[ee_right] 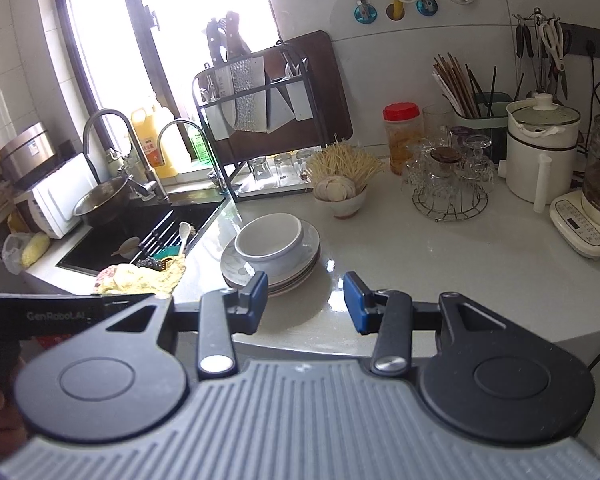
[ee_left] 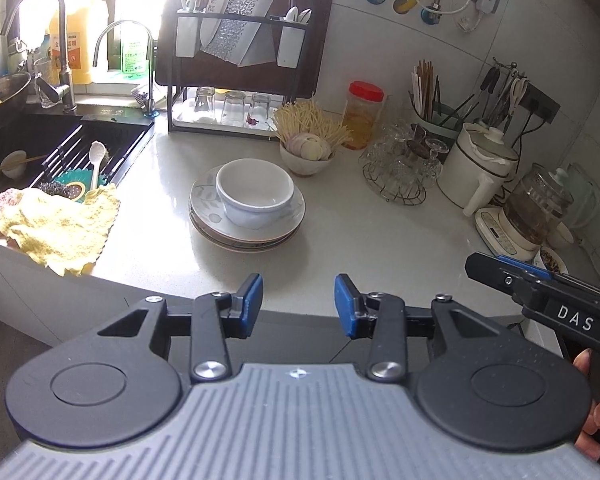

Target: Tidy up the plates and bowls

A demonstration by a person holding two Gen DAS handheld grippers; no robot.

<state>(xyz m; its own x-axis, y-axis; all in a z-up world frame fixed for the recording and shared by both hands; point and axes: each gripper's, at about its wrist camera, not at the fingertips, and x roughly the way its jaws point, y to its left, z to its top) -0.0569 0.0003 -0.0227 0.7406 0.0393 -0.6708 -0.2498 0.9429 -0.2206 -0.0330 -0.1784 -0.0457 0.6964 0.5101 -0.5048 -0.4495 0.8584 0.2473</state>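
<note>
Both grippers, left [ee_left: 299, 304] and right [ee_right: 305, 302], jaws spread and empty, above counter [ee_left: 380, 236] edge; white bowl [ee_left: 255, 192] sits on plate stack [ee_left: 247, 222] beside the sink [ee_left: 60, 140].

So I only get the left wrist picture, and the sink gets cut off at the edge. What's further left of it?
Observer: A white microwave stands on the counter left of the sink.
Operator: Anything near it?
Observer: A silver pot, maybe a cooker, shows just behind its top.
Operator: And in front?
Observer: A clear bag with something yellow inside lies by the sink's corner.
</note>
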